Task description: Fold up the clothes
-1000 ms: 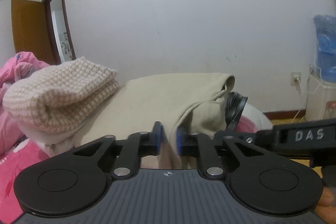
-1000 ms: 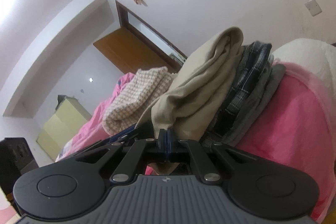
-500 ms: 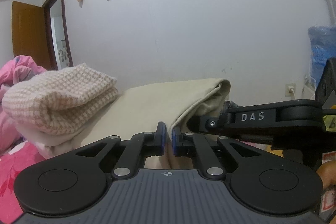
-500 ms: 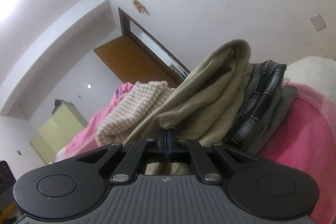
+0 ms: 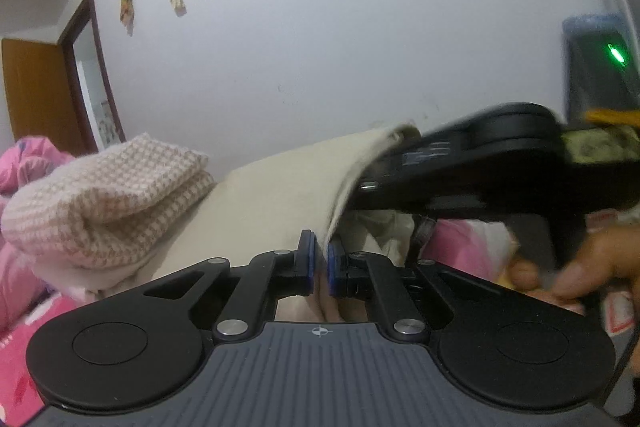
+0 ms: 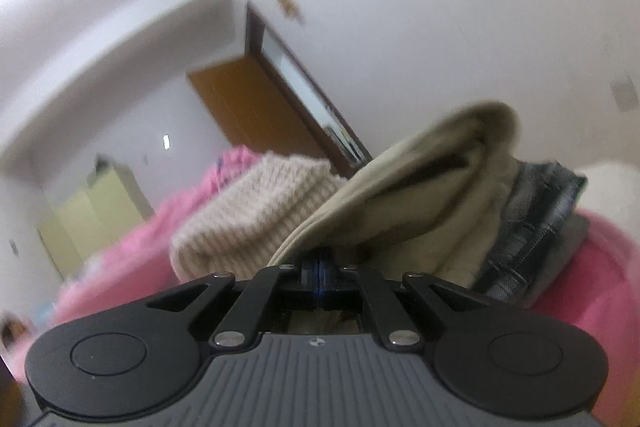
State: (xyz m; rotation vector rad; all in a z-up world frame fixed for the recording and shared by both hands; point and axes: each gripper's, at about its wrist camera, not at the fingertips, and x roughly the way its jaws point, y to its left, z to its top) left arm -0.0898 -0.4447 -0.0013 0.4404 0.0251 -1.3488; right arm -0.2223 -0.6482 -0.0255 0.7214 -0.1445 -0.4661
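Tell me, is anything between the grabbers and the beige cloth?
Nothing visible. The left gripper is shut on an edge of the beige cloth, and the right gripper looks shut on it too, though that view is blurry.

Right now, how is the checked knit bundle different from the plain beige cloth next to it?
The checked knit bundle has a pink-and-cream pattern; the plain beige cloth is one flat colour. The bundle is thick, rolled up and lies free. The cloth is thinner and spread out, with the left claw and right claw both shut on its edge. Both rest on the pink bedding.
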